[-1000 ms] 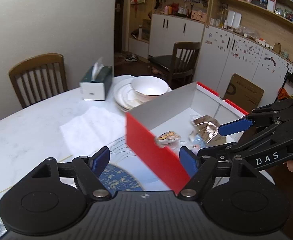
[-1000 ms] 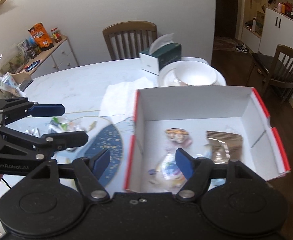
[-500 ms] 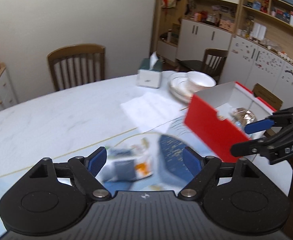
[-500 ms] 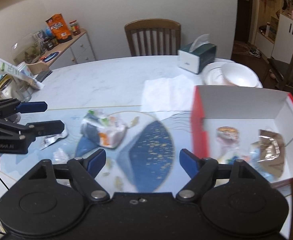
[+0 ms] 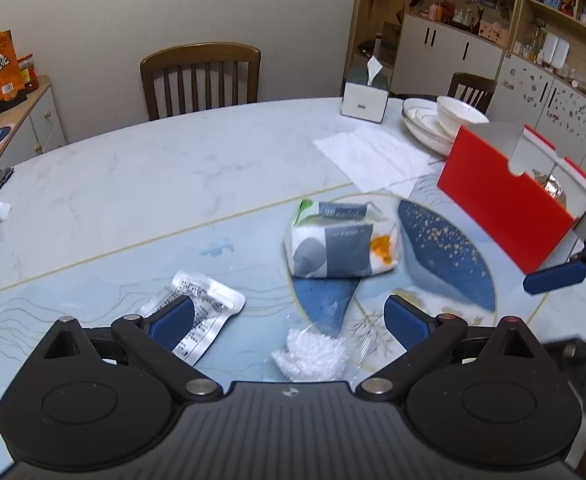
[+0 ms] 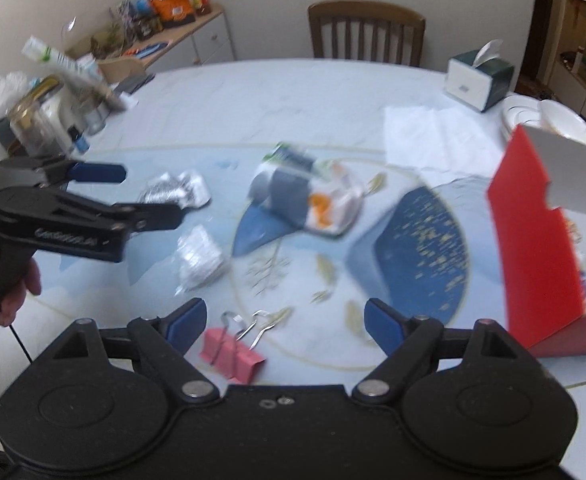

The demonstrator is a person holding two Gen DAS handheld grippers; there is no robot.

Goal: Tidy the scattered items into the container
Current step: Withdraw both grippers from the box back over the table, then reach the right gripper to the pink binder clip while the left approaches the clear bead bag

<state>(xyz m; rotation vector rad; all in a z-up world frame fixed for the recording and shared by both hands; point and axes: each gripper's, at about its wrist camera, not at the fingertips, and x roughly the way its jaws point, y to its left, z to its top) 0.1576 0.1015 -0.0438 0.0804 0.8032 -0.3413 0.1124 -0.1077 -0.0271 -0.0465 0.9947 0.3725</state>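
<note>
The left gripper (image 5: 287, 318) and right gripper (image 6: 281, 322) are both spreading their jaws, gripping nothing. Nearest, a clear bag of white pellets (image 5: 309, 354) and a pink binder clip (image 6: 231, 354) are lying at six o'clock. A soft grey-white tissue pack (image 5: 341, 240) is sitting at twelve. The red-sided cardboard box (image 5: 501, 204) is standing at two; the slippery bag is likely to slide away.

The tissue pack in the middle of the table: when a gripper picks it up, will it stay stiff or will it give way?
The tissue pack looks soft: its plastic wrap is wrinkled and its corners are rounded, so it would probably squash between the jaws. It is likely light for its size. The flat sides suggest that it will not roll.
</note>
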